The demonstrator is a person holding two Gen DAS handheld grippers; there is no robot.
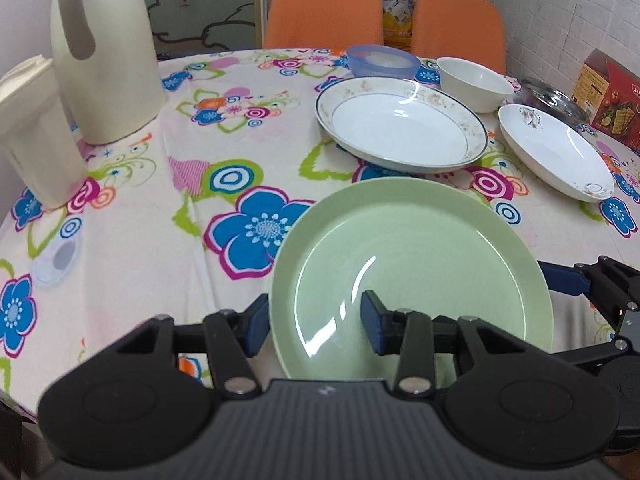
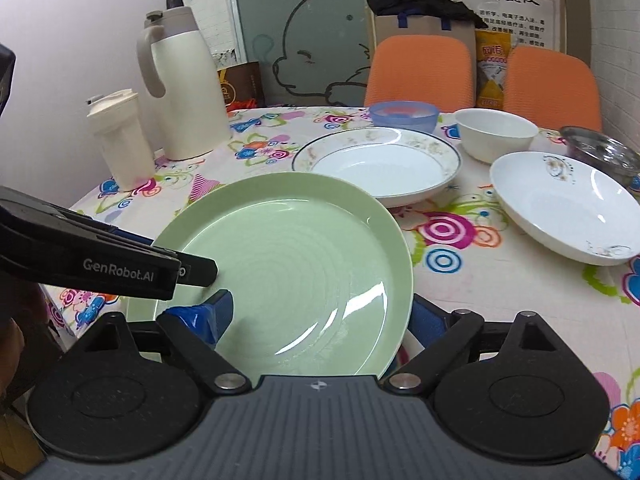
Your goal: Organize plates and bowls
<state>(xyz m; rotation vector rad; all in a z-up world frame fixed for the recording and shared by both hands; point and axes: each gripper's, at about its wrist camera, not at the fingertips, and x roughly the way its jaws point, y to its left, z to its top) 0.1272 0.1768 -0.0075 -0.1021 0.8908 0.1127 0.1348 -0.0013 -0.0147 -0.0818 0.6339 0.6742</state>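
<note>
A green plate (image 1: 412,272) sits near the table's front edge, also in the right wrist view (image 2: 288,272). My left gripper (image 1: 314,328) straddles its left rim, one finger outside, one inside, jaws apart. My right gripper (image 2: 320,316) straddles its right rim the same way, jaws wide. A patterned white plate (image 1: 400,128) lies behind it. A second white plate (image 1: 556,152) lies to the right. A white bowl (image 1: 474,82), a blue bowl (image 1: 382,60) and a glass bowl (image 1: 554,100) stand at the back.
A cream thermos jug (image 1: 104,52) and a cream lidded cup (image 1: 36,132) stand at the back left. A red box (image 1: 612,96) is at the far right. Two orange chairs (image 1: 324,12) stand behind the floral table (image 1: 160,200).
</note>
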